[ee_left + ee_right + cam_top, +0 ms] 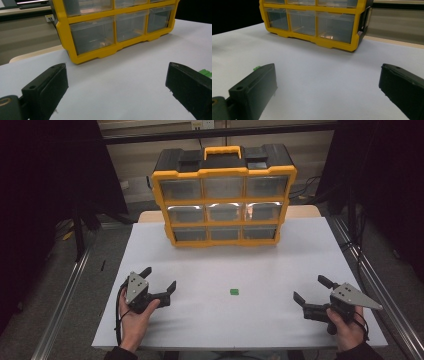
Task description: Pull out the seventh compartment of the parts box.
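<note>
Green block [234,291] lies mid-bench toward the near edge, between the left gripper [159,281] and right gripper [310,289], both wide open and empty, flanking it for pickup.

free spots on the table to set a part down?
Bare white table between the yellow organizer and both grippers, except the small green piece at centre. Left gripper and right gripper occupy the near corners.

Left hand [134,316] is entering from the bottom edge, gripping the left gripper [159,281], whose jaws are standing wide apart and pointing forward and rightward. Right hand [345,326] is holding the right gripper [311,289], jaws likewise spread wide, pointing forward and leftward.
</note>
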Motion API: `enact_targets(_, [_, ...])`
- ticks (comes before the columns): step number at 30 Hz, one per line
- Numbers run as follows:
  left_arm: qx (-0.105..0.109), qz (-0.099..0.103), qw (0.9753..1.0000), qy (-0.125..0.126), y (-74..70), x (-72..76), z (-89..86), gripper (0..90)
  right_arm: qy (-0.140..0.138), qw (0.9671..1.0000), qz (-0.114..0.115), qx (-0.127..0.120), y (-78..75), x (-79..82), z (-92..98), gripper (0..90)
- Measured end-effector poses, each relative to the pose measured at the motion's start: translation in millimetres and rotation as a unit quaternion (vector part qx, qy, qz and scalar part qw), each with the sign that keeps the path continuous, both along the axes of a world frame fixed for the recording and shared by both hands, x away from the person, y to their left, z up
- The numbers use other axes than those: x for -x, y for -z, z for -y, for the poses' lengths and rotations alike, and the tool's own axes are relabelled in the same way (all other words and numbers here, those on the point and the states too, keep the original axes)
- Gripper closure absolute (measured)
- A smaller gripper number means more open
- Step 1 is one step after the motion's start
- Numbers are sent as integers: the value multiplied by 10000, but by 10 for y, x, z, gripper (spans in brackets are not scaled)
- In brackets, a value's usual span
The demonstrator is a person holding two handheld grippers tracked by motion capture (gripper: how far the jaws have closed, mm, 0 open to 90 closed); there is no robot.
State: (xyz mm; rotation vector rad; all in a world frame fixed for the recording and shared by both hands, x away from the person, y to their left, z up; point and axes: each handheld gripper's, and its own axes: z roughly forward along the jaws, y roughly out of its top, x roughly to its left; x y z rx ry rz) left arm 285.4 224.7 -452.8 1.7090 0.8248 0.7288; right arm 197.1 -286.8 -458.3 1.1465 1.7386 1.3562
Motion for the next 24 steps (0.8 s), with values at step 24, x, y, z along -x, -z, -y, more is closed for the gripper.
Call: enact_targets(24, [-553, 127, 9982, 205, -37, -346, 237, 42, -27, 9999, -43, -121, 8, -4, -11, 12])
